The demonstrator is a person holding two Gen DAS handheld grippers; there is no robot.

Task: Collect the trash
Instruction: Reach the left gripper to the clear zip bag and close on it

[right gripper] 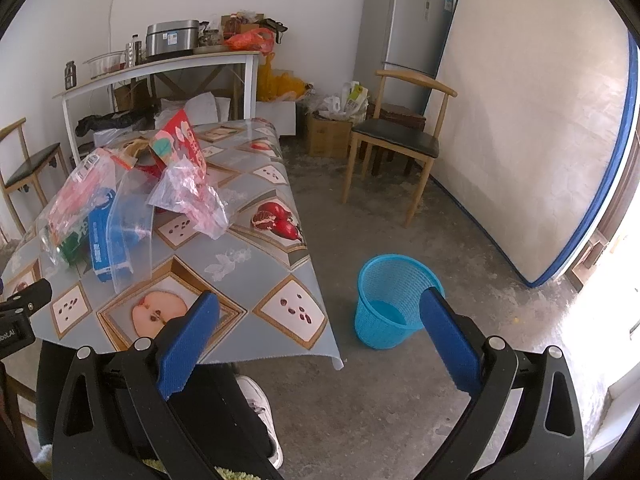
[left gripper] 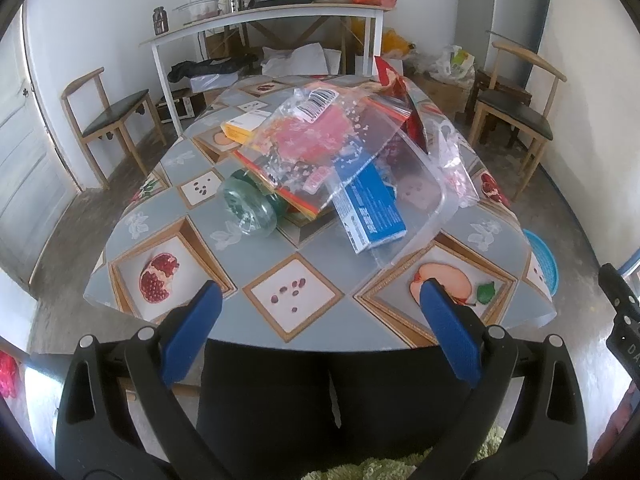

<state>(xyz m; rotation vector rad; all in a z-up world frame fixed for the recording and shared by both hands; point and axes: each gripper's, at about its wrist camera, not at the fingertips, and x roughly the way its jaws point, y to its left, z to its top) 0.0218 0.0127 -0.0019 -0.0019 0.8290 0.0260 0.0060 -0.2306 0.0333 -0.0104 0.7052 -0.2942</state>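
Note:
A pile of trash lies mid-table: a green plastic bottle [left gripper: 250,210] on its side, a clear printed bag [left gripper: 316,140], a blue box [left gripper: 370,210], a yellow box [left gripper: 240,128], a red packet [left gripper: 400,92] and a crumpled clear bag [right gripper: 192,196]. A blue mesh trash basket [right gripper: 394,300] stands on the floor right of the table. My left gripper [left gripper: 320,300] is open and empty over the table's near edge, short of the pile. My right gripper [right gripper: 320,312] is open and empty, beside the table's near right corner, close to the basket.
The table [left gripper: 192,236] wears a fruit-patterned cloth. Wooden chairs stand at left [left gripper: 112,116] and right [right gripper: 396,140]. A white side table [left gripper: 260,20] with kitchenware stands behind. A fridge [right gripper: 404,32] and a mattress [right gripper: 532,132] line the right wall. The person's legs [left gripper: 332,400] are below.

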